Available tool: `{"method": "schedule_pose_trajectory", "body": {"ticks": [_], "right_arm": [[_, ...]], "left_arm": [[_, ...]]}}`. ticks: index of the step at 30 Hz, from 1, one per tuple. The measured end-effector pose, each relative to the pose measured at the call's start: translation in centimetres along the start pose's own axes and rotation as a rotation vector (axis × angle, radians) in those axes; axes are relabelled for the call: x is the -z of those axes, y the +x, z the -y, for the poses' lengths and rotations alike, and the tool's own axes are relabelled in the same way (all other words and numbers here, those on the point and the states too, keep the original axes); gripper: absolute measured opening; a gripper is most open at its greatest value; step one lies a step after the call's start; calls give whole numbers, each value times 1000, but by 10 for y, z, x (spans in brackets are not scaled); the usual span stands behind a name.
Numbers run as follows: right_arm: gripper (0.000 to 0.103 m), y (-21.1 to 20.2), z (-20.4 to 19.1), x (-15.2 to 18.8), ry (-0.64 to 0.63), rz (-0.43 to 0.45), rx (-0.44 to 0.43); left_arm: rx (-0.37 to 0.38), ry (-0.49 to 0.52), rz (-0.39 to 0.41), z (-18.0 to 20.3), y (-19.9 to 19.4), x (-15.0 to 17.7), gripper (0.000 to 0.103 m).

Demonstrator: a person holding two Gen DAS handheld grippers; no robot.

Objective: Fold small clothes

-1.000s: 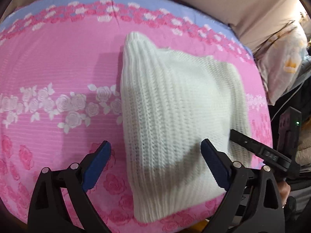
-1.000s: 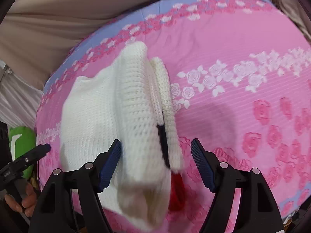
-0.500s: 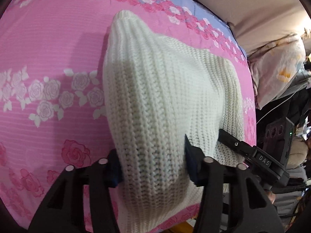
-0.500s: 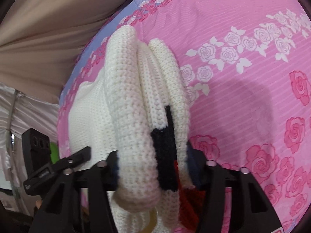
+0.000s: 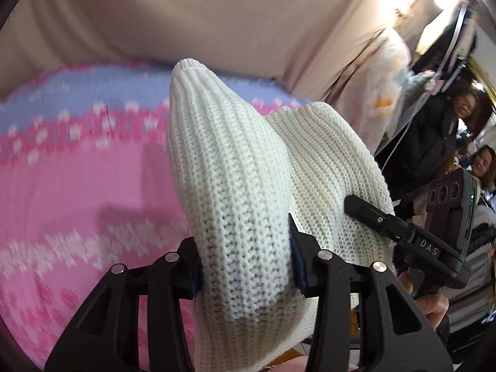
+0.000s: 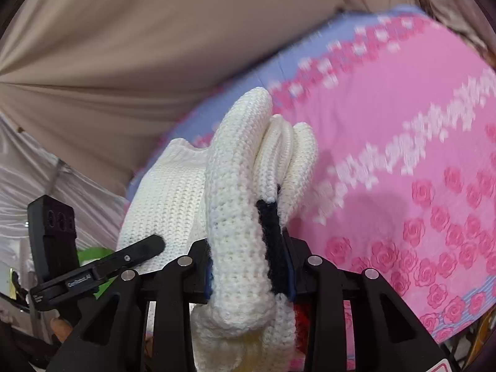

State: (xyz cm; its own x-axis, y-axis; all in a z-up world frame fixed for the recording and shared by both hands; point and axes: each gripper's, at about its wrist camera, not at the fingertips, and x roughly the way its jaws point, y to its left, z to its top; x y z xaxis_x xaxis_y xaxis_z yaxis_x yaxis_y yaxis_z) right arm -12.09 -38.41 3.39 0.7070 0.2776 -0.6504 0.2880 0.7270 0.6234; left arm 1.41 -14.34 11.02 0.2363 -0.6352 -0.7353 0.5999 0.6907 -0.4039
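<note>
Gripping tight on both sides now: my left tool (image 5: 245,274) has its blue pads pinched on a thick bunch of the white knit sweater (image 5: 248,192), and over in the right wrist view my right tool (image 6: 249,271) is clamped on another bunched edge of it, where a black band (image 6: 272,238) and a bit of red trim run down between the pads. Both sets of jaws have just been closing, and the knit is squeezed between them on each side. From the left camera I can see the right tool's finger lying against the sweater just beyond my grip, so the two holds sit near each other along one edge. Out past the pads, the sweater hangs and bulges up off the bed, lifted clear of the pink rose-print bedsheet (image 5: 77,186) as far as I can tell, though its lower part is hidden under the tools. Farther back, the sheet's blue border meets a beige curtain (image 5: 217,15). My read: the grasp is done, the garment is up, but no tidy fold shows yet; laying it flat and folding it over still lies ahead.
</note>
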Motion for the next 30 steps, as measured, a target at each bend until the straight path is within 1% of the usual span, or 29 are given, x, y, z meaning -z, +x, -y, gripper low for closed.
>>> {"method": "schedule_pose_trajectory", "body": {"ticks": [2, 4, 5, 7, 9, 11, 12, 13, 14, 15, 16, 17, 18, 19, 20, 21, 22, 23, 24, 25, 26, 27, 29, 30], "right_arm": [[32, -25, -26, -12, -49, 67, -30], [33, -46, -63, -26, -106, 143, -82], [33, -50, -76, -31, -131, 167, -99], [33, -54, -116, -44, -185, 213, -146], [34, -50, -151, -52, -232, 239, -197], [36, -33, -177, -55, -282, 243, -207], [38, -18, -184, -55, -286, 230, -205], [40, 2, -187, -55, -278, 205, -211], [45, 26, -185, -54, -272, 176, -211], [48, 57, -179, -50, -266, 156, -192], [50, 90, -167, -44, -264, 134, -156], [54, 126, -152, -34, -270, 99, -93], [54, 158, -134, -22, -267, 46, -1], [55, 192, -113, -9, -239, -41, 94], [47, 212, -94, 4, -205, -114, 147], [31, 226, -76, 20, -155, -186, 178], [28, 226, -66, 31, -114, -207, 163], [28, 218, -64, 39, -96, -198, 142], [31, 211, -68, 41, -109, -178, 135], [34, 206, -75, 41, -134, -165, 131], [49, 204, -83, 38, -158, -157, 125], [63, 205, -90, 33, -172, -150, 119], [73, 218, -105, 19, -197, -152, 91], [81, 232, -113, 14, -211, -174, 83]], "left_arm": [[-12, 51, 86, 5, -41, -18, 43], [-29, 80, 156, 2, -77, -32, 44], [-40, 91, 184, 0, -92, -39, 44], [-70, 103, 241, -15, -125, -49, 45], [-108, 97, 271, -38, -142, -53, 47], [-177, 71, 251, -77, -135, -54, 57], [-196, 53, 231, -96, -125, -50, 60], [-214, 18, 201, -125, -106, -44, 67], [-235, -37, 183, -158, -83, -32, 72], [-253, -91, 155, -188, -61, -19, 75], [-269, -152, 100, -221, -34, 0, 76], [-310, -201, 54, -241, -17, 13, 73], [-381, -287, -23, -274, 9, 39, 70], [-391, -322, -50, -290, 18, 56, 64], [-404, -344, -64, -300, 21, 69, 64], [-402, -373, -57, -308, 19, 83, 65], [-378, -391, -42, -311, 14, 88, 67], [-341, -421, -18, -315, 8, 91, 72], [-322, -442, 5, -319, 3, 90, 74], [-294, -469, 46, -323, -2, 85, 81], [-274, -490, 76, -327, -4, 79, 88], [-258, -507, 95, -330, -4, 73, 89], [-195, -564, 114, -344, 7, 56, 93], [-170, -584, 107, -350, 15, 52, 94]]}}
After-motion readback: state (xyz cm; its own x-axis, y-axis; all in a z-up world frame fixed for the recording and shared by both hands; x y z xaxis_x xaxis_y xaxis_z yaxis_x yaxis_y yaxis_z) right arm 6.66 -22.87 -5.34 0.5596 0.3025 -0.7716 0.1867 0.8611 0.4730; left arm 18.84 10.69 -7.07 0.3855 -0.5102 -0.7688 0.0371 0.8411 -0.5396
